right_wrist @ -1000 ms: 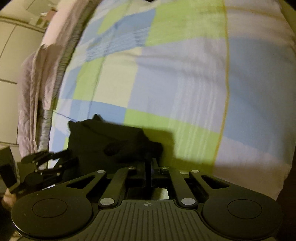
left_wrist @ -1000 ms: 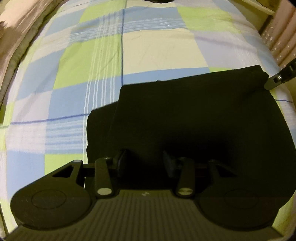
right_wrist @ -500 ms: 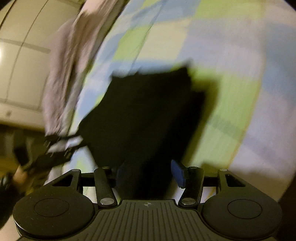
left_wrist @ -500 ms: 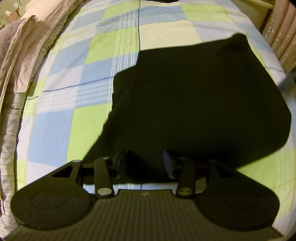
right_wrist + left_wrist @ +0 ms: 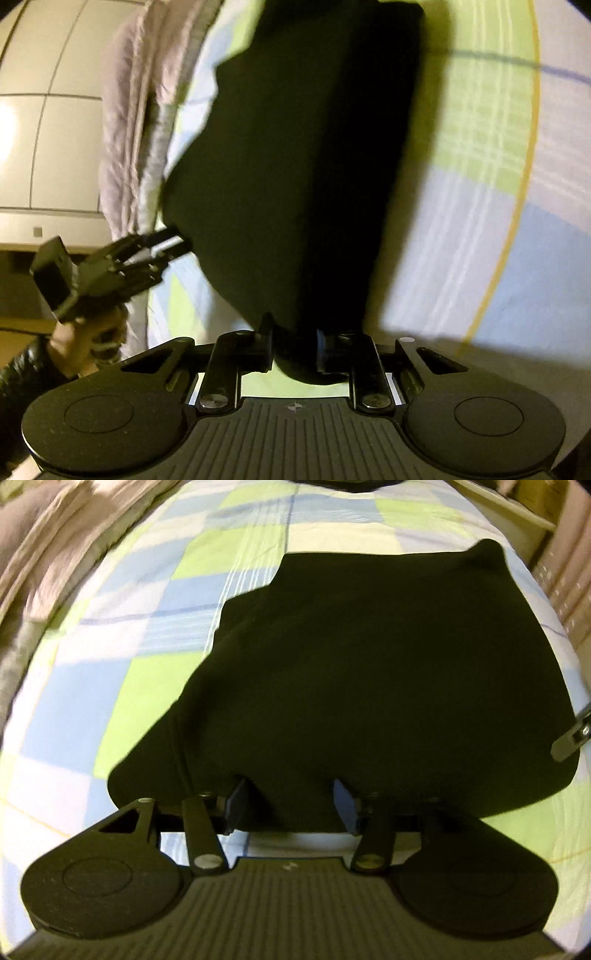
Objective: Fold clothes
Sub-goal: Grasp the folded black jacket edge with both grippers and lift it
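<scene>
A black garment (image 5: 369,672) lies spread on the checked bed sheet (image 5: 155,602) and fills the middle of the left wrist view. Its near hem sits between the jaws of my left gripper (image 5: 291,797), which stand wide apart. In the right wrist view the same garment (image 5: 295,147) runs away from my right gripper (image 5: 293,341), whose jaws are narrowed around a bunched corner of the cloth. The left gripper also shows in the right wrist view (image 5: 177,240) at the garment's other near corner. The right gripper's tip shows at the right edge of the left wrist view (image 5: 569,738).
A grey-pink blanket (image 5: 48,554) is bunched along the left side of the bed, also in the right wrist view (image 5: 133,110). A white wardrobe wall (image 5: 44,147) stands beyond it. A curtain (image 5: 569,565) hangs at the right. Bare sheet (image 5: 480,184) lies right of the garment.
The garment has been drawn toward me and spread out flat over the sheet. My right gripper went from shut to open, then narrowed onto the near corner.
</scene>
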### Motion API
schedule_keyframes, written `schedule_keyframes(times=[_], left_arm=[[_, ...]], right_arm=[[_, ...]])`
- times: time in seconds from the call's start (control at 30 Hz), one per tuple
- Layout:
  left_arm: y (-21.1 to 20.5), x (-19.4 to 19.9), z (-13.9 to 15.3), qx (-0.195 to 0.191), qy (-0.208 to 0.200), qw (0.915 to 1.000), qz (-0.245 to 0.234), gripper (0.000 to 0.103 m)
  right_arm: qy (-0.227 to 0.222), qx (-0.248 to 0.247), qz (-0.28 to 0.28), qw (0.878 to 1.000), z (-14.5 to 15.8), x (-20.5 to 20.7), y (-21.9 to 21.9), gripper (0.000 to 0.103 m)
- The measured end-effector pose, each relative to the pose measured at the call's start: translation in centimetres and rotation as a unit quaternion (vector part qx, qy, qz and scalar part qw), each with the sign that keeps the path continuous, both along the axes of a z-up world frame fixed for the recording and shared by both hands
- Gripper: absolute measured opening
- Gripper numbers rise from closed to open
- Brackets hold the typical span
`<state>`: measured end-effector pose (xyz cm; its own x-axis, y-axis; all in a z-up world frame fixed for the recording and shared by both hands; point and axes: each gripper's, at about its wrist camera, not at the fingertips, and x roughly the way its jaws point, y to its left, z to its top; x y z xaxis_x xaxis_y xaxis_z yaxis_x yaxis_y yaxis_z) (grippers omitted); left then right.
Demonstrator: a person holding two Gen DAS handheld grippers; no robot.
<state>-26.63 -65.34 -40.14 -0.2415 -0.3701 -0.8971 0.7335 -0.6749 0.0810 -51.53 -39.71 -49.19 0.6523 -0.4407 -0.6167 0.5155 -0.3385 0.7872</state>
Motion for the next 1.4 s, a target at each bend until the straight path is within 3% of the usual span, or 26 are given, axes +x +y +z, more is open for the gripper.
schedule_keyframes(times=[0.27, 0.5, 0.73, 0.83, 0.87, 0.97, 1.03, 1.13, 1.2, 1.23, 1.27, 1.3, 1.4], left_arm=[[-2.7, 2.1, 0.3, 0.02, 0.052, 0.9951, 0.082, 0.042], [-5.1, 1.5, -3.3, 0.033, 0.024, 0.994, 0.101, 0.064], [-4.9, 2.4, -1.5, 0.04, 0.02, 0.9931, 0.108, 0.062], [-4.2, 2.9, 0.2, 0.018, 0.006, 0.9948, 0.1, 0.057], [-3.8, 3.1, 0.7, 0.008, -0.003, 0.9956, 0.094, 0.056], [-1.7, 3.8, 1.5, -0.023, -0.031, 0.998, 0.051, 0.058], [0.4, 3.8, 1.8, -0.055, -0.056, 0.9969, 0.001, 0.06], [4.2, 3.2, 1.4, -0.111, -0.093, 0.9843, -0.101, 0.06], [6.5, 2.7, 0.6, -0.134, -0.116, 0.971, -0.16, 0.065], [7.7, 2.4, 0.2, -0.148, -0.125, 0.9627, -0.189, 0.067], [8.8, 2.2, -0.3, -0.163, -0.134, 0.9529, -0.218, 0.072], [9.9, 2.0, -0.9, -0.178, -0.142, 0.9419, -0.247, 0.077], [12.3, 1.3, -2.8, -0.225, -0.163, 0.9076, -0.315, 0.08]], right_arm=[[0.033, 0.004, 0.057, 0.998, 1.2, 0.6, -2.1, 0.02], [0.063, -0.007, 0.075, 0.995, 0.3, 2.9, -2.6, 0.02], [0.056, 0.015, 0.061, 0.996, 1.1, 2.7, -3.1, 0.022], [0.085, 0.031, 0.064, 0.994, 3.0, 2.1, -2.4, 0.028], [0.105, 0.034, 0.073, 0.991, 3.8, 2.2, -2.1, 0.039], [0.186, 0.021, 0.118, 0.975, 6.8, 3.3, -1.5, 0.046], [0.253, -0.022, 0.17, 0.952, 8.7, 5.5, -1.2, 0.046], [0.355, -0.077, 0.259, 0.895, 9.9, 10.2, -1.0, 0.048], [0.419, -0.117, 0.314, 0.844, 9.0, 13.7, -0.8, 0.05], [0.449, -0.137, 0.336, 0.816, 8.4, 15.1, -0.6, 0.058], [0.477, -0.158, 0.355, 0.788, 7.6, 16.4, -0.3, 0.069], [0.502, -0.179, 0.373, 0.759, 6.7, 17.6, 0.1, 0.072], [0.564, -0.203, 0.42, 0.681, 3.9, 19.9, 0.7, 0.073]])
